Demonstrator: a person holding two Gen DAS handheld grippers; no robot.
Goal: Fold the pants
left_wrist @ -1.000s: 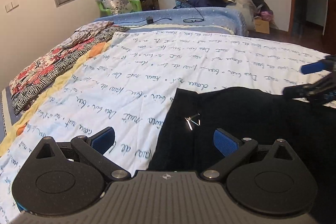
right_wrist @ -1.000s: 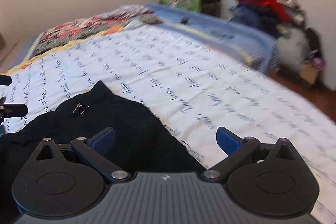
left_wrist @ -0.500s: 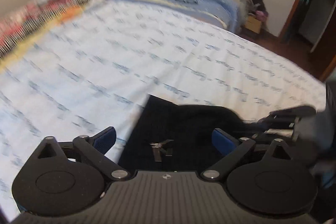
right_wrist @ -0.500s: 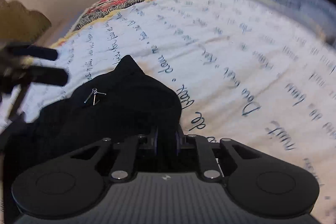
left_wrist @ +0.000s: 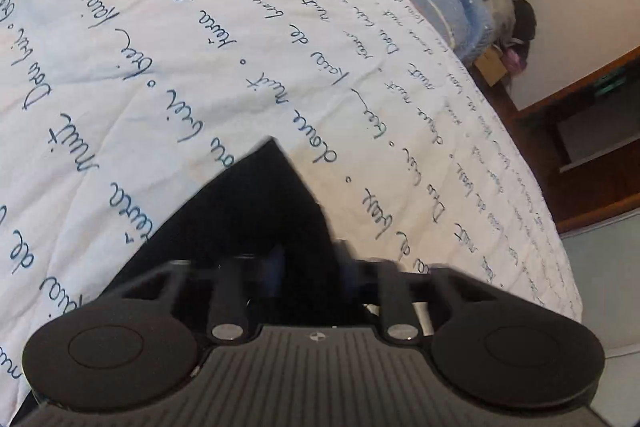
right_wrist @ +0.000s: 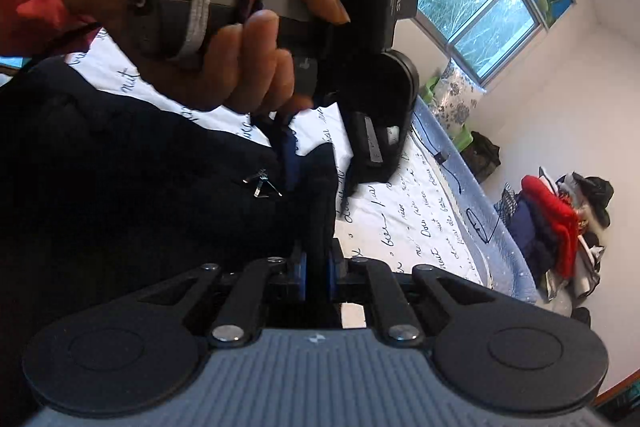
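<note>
A white quilt (left_wrist: 192,39) printed with blue handwriting covers the bed, a blue blanket (right_wrist: 500,251) along its far edge. A heap of clothes (right_wrist: 560,223) sits by the wall. A window (right_wrist: 480,11) shows green trees.

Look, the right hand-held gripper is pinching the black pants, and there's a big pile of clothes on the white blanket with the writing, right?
Not quite. The right hand-held gripper does pinch the black pants, but the pile of clothes is not on the white blanket with the writing. The right wrist view shows it past the bed's far end, against the wall.
</note>
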